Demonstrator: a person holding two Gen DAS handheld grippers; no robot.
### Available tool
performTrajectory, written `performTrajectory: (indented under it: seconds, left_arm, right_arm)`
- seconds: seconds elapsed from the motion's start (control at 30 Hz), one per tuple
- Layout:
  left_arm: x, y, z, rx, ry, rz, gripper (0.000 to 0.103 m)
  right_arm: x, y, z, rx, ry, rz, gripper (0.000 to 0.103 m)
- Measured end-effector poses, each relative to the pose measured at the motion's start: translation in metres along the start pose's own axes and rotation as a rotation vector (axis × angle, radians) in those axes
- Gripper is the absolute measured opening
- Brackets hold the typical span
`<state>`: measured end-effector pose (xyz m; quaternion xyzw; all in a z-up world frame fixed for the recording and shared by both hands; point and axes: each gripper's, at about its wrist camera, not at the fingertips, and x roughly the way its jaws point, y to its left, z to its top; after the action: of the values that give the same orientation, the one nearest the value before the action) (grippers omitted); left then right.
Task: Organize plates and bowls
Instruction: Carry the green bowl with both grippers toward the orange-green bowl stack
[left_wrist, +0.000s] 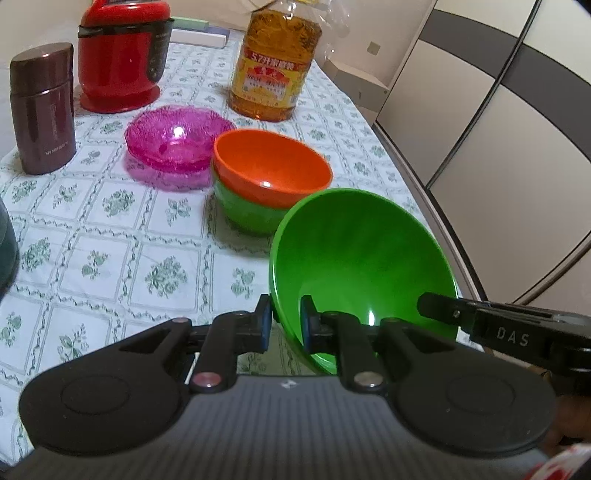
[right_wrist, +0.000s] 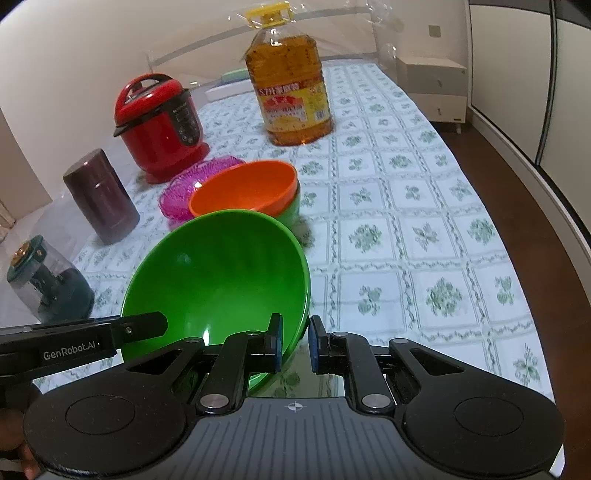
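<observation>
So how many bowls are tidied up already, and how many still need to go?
One orange bowl already sits nested in a green bowl on the table. Both the left gripper and right gripper are clamped on the rim of a big green bowl, tilted. It probably goes on that stack next. The pink bowl is still on its own.

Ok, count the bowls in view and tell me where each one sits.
4. A large green plastic bowl is clamped at its rim by both tools. An orange plastic bowl nests inside a smaller green bowl. A pink ruffled translucent bowl sits beside that stack. More may be hidden.
</observation>
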<state>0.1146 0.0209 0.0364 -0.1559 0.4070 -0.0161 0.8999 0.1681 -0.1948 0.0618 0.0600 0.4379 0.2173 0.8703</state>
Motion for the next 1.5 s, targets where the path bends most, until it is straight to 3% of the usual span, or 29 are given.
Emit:
performTrajectory:
  seconds: [0.43,0.73,1.1,1.5]
  left_arm:
    - [0.011,0.008,0.099,0.015,-0.087,0.016,0.014]
    - [0.06,0.026,0.151,0.01,-0.055,0.052,0.014]
    - [0.116,0.048,0.148,-0.003,0.021,0.075,0.014]
    - [0.129,0.047,0.141,0.034,0.025,0.096,0.014]
  right_arm:
    - [0.019,0.012,0.091,-0.023,-0.068,0.043,0.014]
    - [0.077,0.012,0.148,-0.027,-0.04,0.041,0.014]
    - [0.145,0.003,0.15,-0.058,0.043,0.011,0.014]
    - [0.165,0.003,0.141,-0.095,0.063,-0.021,0.014]
